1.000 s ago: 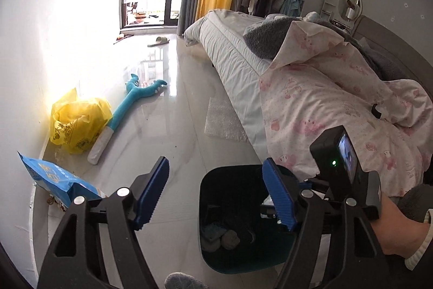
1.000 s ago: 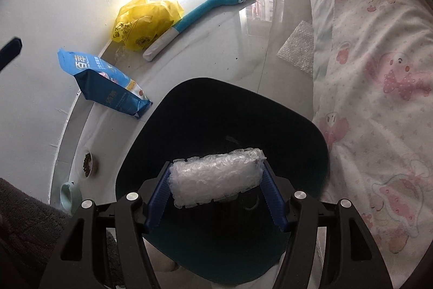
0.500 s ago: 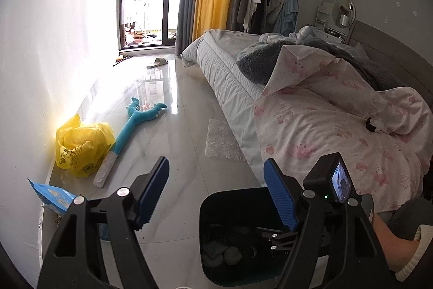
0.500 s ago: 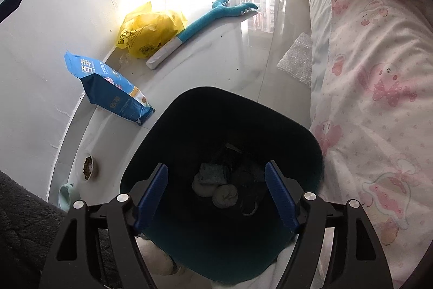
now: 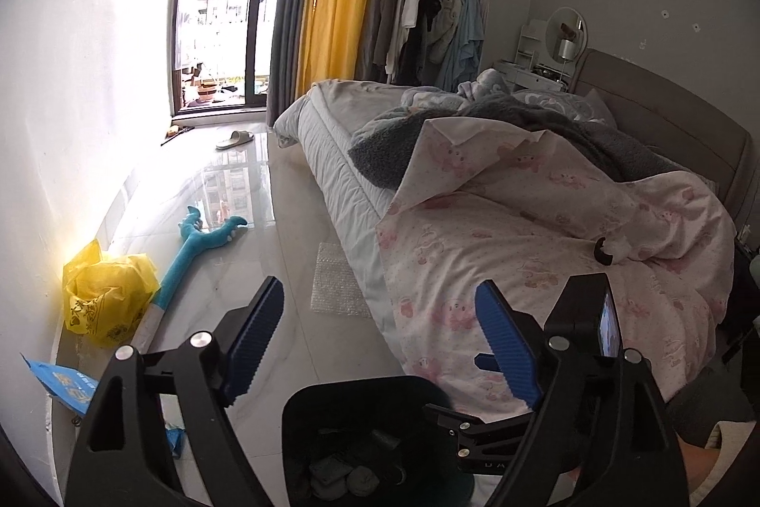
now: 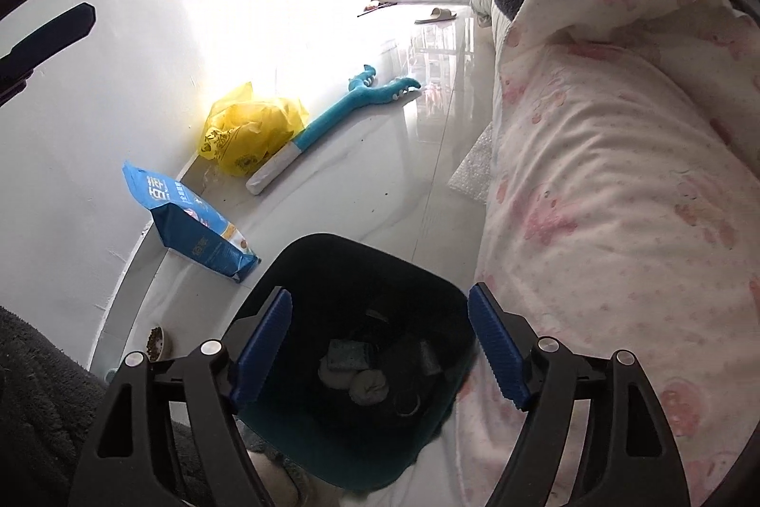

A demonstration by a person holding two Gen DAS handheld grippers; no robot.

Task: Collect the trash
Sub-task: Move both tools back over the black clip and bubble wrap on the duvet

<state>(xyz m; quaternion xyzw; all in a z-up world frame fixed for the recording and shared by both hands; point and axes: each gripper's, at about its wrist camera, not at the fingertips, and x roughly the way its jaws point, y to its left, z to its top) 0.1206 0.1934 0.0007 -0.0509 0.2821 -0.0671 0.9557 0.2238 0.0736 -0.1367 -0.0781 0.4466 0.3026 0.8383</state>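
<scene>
Gone from my right gripper [image 6: 380, 345] is the clear bubble-wrap wad; both grippers have risen. Its jaws are opening, empty, above the dark plastic trash bin [image 6: 304, 255]. My left gripper [image 5: 380, 340] is also opening, holding nothing. Another bubble-wrap sheet [image 5: 335, 286] lies at twelve o'clock beside the pink-patterned duvet [image 5: 546, 231].

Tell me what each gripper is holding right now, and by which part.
Nothing is held. The left gripper and the right gripper both have their jaws opening with nothing between the pads; the right one is above the trash bin.
</scene>
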